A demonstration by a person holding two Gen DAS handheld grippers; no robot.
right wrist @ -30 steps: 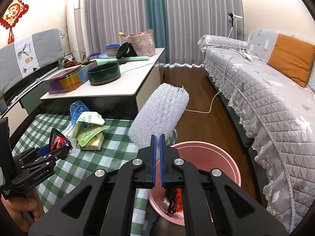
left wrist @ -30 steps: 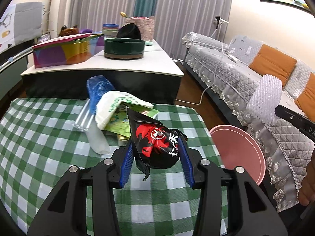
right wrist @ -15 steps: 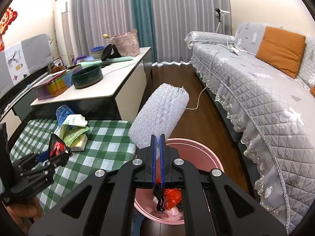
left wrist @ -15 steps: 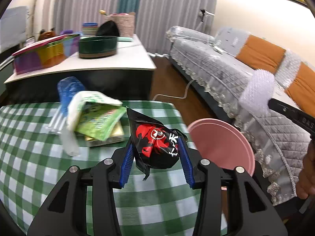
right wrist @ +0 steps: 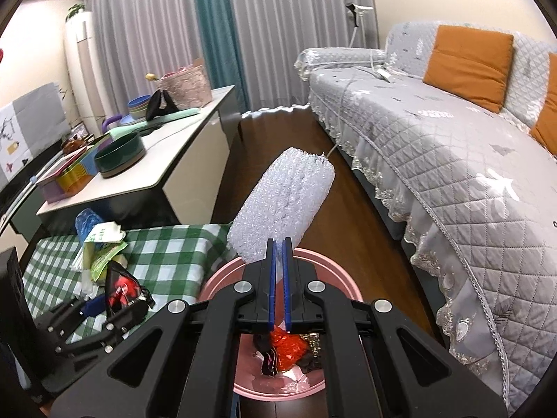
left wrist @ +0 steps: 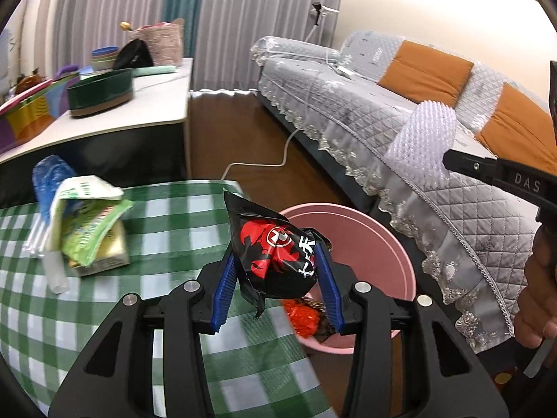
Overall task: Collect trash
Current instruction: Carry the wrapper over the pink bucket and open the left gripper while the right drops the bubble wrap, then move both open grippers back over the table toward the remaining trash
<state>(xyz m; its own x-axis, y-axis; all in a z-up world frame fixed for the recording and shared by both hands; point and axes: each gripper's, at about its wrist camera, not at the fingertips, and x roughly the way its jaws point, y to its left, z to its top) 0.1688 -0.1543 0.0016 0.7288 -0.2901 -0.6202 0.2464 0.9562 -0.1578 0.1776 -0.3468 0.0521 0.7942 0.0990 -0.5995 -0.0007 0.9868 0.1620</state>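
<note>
Left claw [left wrist: 276,271] clenched on a black-and-red snack wrapper [left wrist: 275,247], pinched across its crumpled middle and held above the table's right edge, just short of the pink bin [left wrist: 390,244]. Judged very light, crinkly film, probably slick; the mid-body pinch looks secure, loose corners free above and below.

Right claw [right wrist: 277,278] closed nearly flat on the lower end of a bubble-wrap sheet [right wrist: 285,202], which stands up and away from the fingers, directly over the bin. Judged feather-light, soft and springy; gripped at an edge it will flop, and may drift on release rather than drop straight.

Pink bin stands on the floor beside the table's right edge, between table and sofa [right wrist: 452,160]. Inside: crumpled red wrapper [right wrist: 287,348], dark wrapper scraps, something foil-like; plenty of room left.

Table [left wrist: 167,216], green check cloth: near its far edge a pile not yet collected — green-and-white packets [left wrist: 87,223], a small carton under them, a blue plastic bag [left wrist: 50,177], clear tube-like plastic [left wrist: 52,261]. All look light and easily pinched.
</note>
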